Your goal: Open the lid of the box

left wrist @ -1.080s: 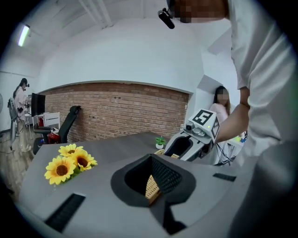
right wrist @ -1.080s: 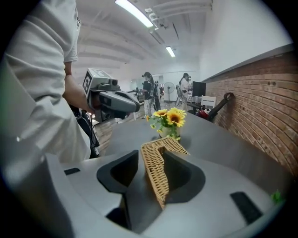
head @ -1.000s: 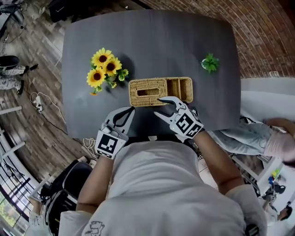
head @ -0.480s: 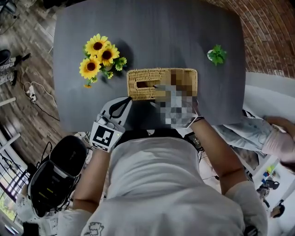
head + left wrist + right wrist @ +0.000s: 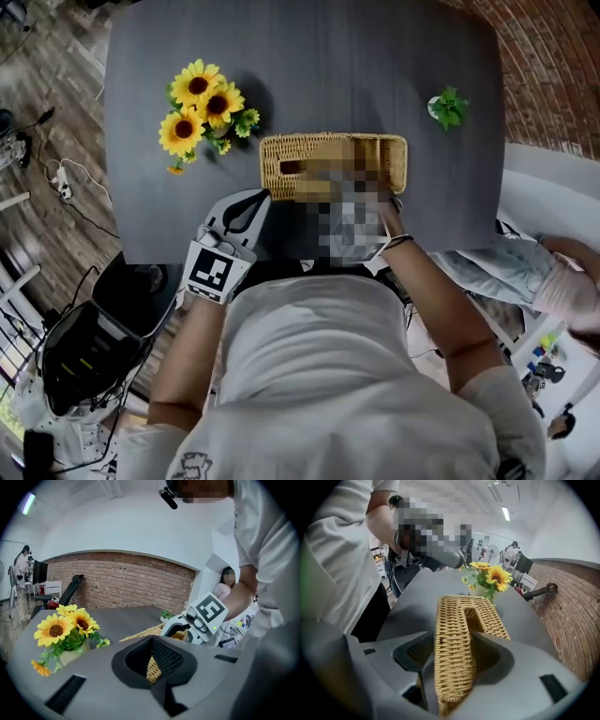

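The woven wicker box (image 5: 300, 150) lies mid-table, its slotted lid (image 5: 461, 616) facing up. A mosaic patch covers my right gripper in the head view. In the right gripper view, my right gripper (image 5: 452, 641) straddles the box's near end. Its jaws have just been opening and stand wide, with the wicker between them. The left gripper view shows it (image 5: 174, 631) at the box too. My left gripper (image 5: 261, 199) hovers left of the box near the table's front edge. Its tips (image 5: 151, 641) meet with nothing held.
A pot of sunflowers (image 5: 202, 108) stands left of the box, and a small green plant (image 5: 448, 108) at the far right. The grey table (image 5: 309, 56) ends just before my body. A seated person's sleeve (image 5: 506, 272) is at the right, and dark gear (image 5: 84, 347) on the floor at left.
My right gripper has moved from the box's near side forward and down onto the box. The left gripper has stayed near the table's front edge, dropping slightly.
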`<action>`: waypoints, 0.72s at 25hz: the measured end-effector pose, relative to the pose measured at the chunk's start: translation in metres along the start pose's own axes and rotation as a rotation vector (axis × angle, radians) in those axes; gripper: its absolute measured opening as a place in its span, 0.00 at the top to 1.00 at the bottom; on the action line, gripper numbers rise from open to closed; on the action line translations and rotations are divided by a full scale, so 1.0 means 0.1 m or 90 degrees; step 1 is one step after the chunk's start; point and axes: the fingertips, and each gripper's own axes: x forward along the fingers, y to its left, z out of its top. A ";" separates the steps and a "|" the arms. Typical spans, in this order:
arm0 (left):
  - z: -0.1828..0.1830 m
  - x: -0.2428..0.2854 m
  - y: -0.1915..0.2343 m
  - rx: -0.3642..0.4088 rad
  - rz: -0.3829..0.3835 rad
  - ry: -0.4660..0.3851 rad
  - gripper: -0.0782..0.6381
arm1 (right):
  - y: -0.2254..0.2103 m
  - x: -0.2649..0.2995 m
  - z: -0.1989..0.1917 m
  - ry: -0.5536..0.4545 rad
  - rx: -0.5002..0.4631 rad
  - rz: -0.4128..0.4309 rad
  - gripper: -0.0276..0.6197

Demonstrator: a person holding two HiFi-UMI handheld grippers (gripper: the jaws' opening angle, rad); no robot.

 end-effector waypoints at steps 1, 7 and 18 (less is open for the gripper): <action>0.01 0.00 0.00 -0.003 0.000 -0.001 0.87 | 0.00 0.00 -0.01 0.007 -0.011 -0.006 0.55; 0.06 -0.02 -0.01 -0.005 0.002 -0.005 0.87 | 0.00 0.00 -0.02 0.022 -0.046 -0.023 0.58; 0.25 -0.04 0.00 0.007 -0.017 0.011 0.87 | -0.02 -0.17 0.09 0.011 -0.029 0.072 0.59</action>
